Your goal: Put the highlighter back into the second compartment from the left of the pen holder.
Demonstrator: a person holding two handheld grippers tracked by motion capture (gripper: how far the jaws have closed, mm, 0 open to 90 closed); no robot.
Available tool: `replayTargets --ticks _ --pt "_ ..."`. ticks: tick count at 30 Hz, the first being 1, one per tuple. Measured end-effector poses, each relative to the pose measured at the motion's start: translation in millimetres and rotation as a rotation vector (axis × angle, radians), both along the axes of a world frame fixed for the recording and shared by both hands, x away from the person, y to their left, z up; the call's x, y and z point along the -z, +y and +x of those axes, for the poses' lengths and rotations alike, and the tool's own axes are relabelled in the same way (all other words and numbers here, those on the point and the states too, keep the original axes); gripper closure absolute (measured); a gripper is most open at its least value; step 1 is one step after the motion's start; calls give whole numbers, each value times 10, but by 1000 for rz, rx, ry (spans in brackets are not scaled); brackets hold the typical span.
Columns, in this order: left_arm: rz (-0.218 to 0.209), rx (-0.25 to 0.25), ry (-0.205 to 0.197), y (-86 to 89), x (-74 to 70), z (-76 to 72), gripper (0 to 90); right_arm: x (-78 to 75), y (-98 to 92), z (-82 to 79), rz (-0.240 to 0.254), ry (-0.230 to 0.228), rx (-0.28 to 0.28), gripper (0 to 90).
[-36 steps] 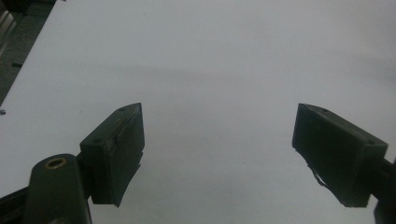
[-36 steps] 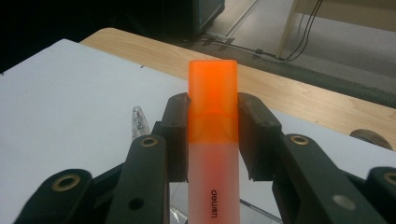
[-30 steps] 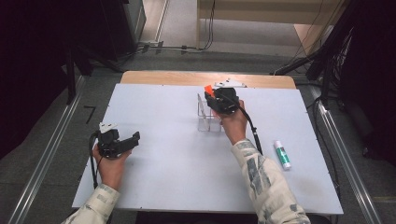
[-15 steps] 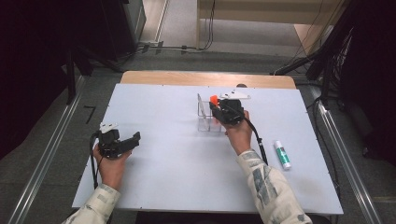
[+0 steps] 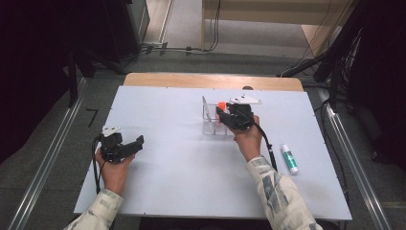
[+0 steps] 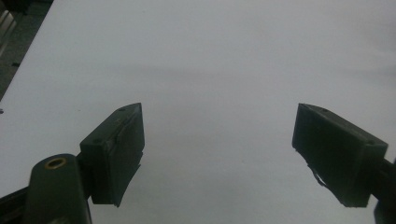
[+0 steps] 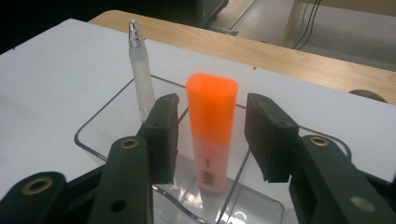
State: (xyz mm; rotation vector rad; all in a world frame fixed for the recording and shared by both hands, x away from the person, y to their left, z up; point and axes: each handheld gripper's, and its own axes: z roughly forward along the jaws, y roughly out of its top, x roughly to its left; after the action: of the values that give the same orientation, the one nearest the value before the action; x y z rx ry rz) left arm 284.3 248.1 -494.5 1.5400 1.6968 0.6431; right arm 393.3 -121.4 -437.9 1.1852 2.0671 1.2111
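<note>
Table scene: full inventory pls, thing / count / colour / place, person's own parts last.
table: 1, white top with a wooden far edge, centre of the high view
organiser: 1, clear plastic with compartments, far right of centre on the table
highlighter: 1, orange cap over a pale body, upright in the organiser between the right gripper's jaws, gaps on both sides
pen: 1, frosted white with a silver tip, upright in the organiser beside the highlighter
glue stick: 1, white with a green end, lying on the table near its right edge
left gripper: 1, black, open over bare table, near left
right gripper: 1, black, open around the highlighter
hands: 2, in patterned sleeves, one holding each gripper
</note>
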Motion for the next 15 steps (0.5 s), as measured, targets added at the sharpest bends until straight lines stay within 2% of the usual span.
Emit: replayTargets --ticks 7,15 --pt "-2 -1 1 -1 2 1 177 6 -125 -59 27 5 12 425" --pt "1 -1 3 -11 4 3 177 22 -348 -249 32 -16 23 370"
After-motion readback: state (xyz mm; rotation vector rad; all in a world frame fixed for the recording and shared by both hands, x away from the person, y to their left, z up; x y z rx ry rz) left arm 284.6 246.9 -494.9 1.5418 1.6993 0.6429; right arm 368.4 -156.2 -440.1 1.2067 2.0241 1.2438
